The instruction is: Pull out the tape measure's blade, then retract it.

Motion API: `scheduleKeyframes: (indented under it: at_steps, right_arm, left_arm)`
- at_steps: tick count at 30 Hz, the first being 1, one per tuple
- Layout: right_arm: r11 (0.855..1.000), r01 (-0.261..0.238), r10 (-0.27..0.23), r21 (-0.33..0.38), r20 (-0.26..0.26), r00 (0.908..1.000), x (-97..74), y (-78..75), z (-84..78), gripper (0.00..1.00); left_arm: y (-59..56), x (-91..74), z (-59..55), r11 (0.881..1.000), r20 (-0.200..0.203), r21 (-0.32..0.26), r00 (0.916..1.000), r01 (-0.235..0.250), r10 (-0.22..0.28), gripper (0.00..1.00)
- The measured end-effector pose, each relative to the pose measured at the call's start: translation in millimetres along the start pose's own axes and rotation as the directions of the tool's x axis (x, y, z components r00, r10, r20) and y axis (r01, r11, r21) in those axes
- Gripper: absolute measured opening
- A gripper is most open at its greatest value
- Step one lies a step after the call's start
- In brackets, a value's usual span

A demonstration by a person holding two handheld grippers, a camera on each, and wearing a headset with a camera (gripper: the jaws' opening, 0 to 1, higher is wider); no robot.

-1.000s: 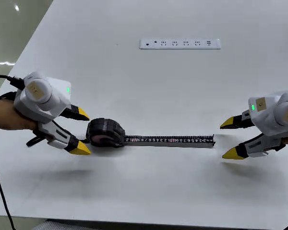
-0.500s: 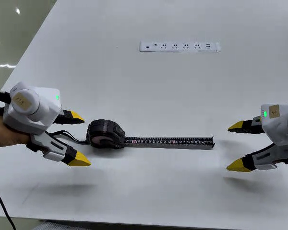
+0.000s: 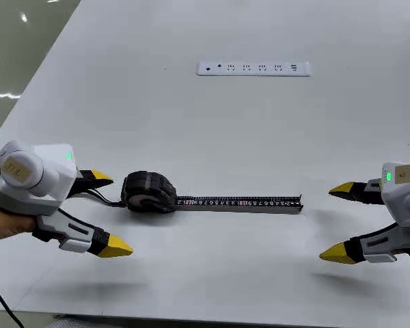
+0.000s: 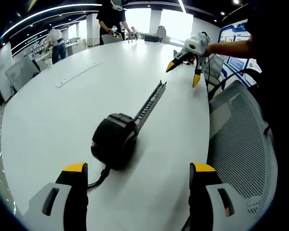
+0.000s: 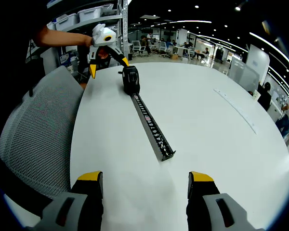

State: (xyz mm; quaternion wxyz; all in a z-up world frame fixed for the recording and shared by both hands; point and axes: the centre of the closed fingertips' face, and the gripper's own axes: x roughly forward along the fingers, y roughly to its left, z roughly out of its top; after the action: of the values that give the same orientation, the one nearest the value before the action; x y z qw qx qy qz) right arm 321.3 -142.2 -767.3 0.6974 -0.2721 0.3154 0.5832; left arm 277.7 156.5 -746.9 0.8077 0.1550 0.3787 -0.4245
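Head view above; gripper views opposed along tape measure (image 3: 148, 192)

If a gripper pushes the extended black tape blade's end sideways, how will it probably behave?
The thin black tape blade lies long and flat on the white table, so it probably flexes. Its chunky black case likely stays put as pivot.

On the table (image 3: 212, 137) the tape measure (image 3: 149, 192) lies, blade (image 3: 239, 202) running rightward; my left hand-held gripper (image 3: 115, 213) just left of it, my right hand-held gripper (image 3: 331, 223) beyond the blade's tip; a power strip (image 3: 253, 68) behind.
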Motion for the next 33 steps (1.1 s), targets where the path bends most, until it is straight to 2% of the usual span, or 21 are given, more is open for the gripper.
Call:
scheduleKeyframes:
  at_steps: [11,18,26,33]
  right_arm:
    - [0.996,0.034,-0.037,0.084,0.030,0.9989,-3.6,9.3,3.4,0.78]
    - [0.990,0.054,-0.060,0.131,0.045,0.9972,-5.8,15.2,3.6,0.85]
    - [0.980,0.084,-0.098,0.182,0.068,0.9929,-9.6,23.4,10.1,0.90]
    - [0.972,0.100,-0.122,0.213,0.090,0.9885,-10.6,29.0,14.7,0.94]
  left_arm:
    - [-13.8,-2.8,1.8,0.995,0.070,-0.086,0.9955,-0.058,0.064,0.92]
    - [-24.3,-3.6,3.2,0.985,0.107,-0.151,0.9891,-0.084,0.101,0.97]
    - [-29.0,-8.6,6.7,0.974,0.135,-0.185,0.9787,-0.128,0.154,0.99]
    - [-34.6,-13.0,10.8,0.962,0.166,-0.217,0.9644,-0.168,0.206,0.99]
